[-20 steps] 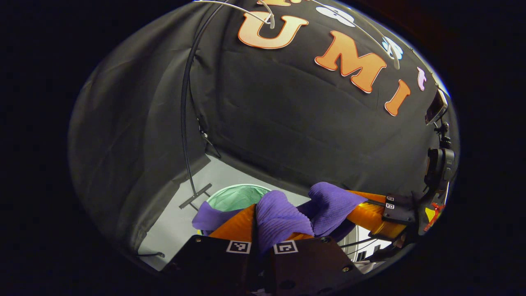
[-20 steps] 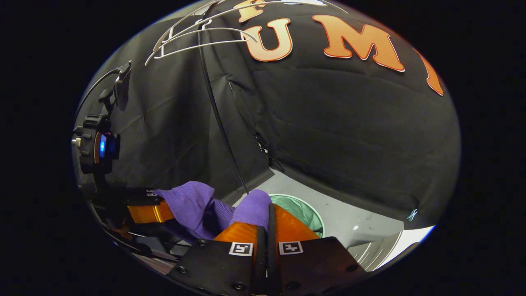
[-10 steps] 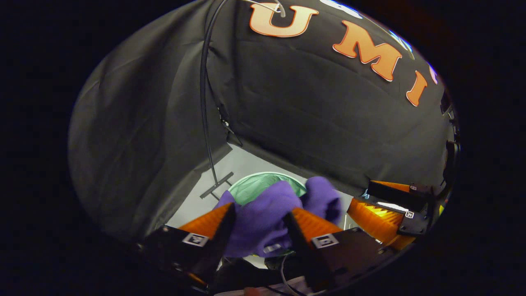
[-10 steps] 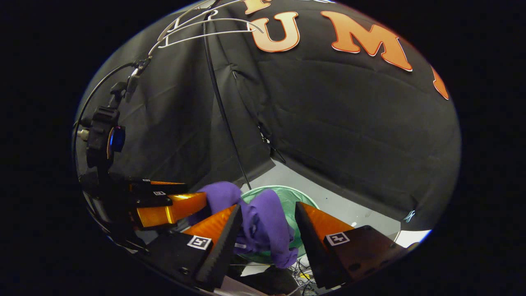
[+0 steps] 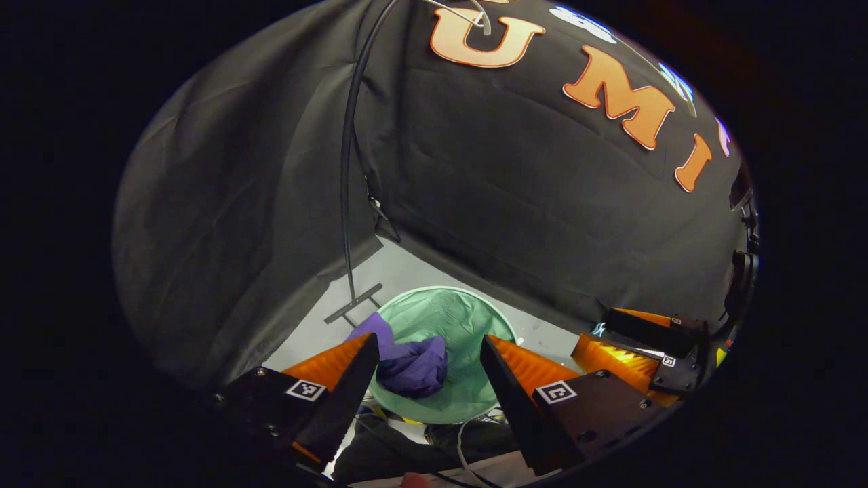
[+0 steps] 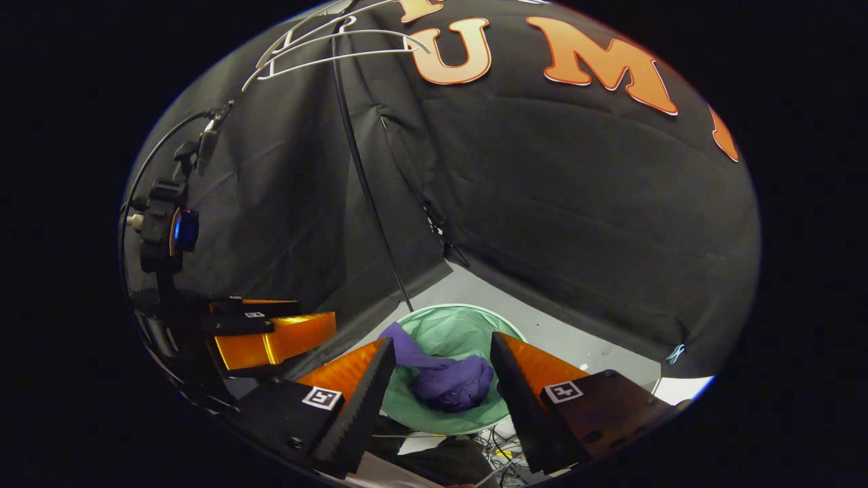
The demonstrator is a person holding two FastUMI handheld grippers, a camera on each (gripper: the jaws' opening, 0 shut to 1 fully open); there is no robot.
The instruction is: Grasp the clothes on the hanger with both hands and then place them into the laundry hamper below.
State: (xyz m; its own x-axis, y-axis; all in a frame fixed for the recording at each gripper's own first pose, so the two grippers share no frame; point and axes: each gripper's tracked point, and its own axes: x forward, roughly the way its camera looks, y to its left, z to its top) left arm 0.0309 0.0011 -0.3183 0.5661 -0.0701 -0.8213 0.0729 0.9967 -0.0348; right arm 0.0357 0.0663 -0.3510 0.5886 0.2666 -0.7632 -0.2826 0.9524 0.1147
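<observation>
We see the left tongs (image 5: 428, 366) with their two orange fingers spread wide apart and nothing between them, hanging above the laundry hamper (image 5: 475, 400). The right tongs (image 6: 437, 369) stand the same way, fingers parted and gripping nothing, also over the hamper (image 6: 444, 423). In the left gripper view the right tongs (image 5: 634, 339) show at the far right edge; in the right gripper view the left tongs (image 6: 274, 332) show at the left, with their black camera mount above them. Below both pairs, the purple clothes (image 5: 407, 362) lie bunched inside the green hamper, against its near-left side, with one corner draped up toward the rim; the right gripper view shows the same purple heap (image 6: 444, 383) low in the green lining. The hamper sits on the pale floor (image 5: 407, 278) near the foot of a thin black stand (image 5: 347, 203). White hangers (image 6: 325, 51) hang high on that stand.
</observation>
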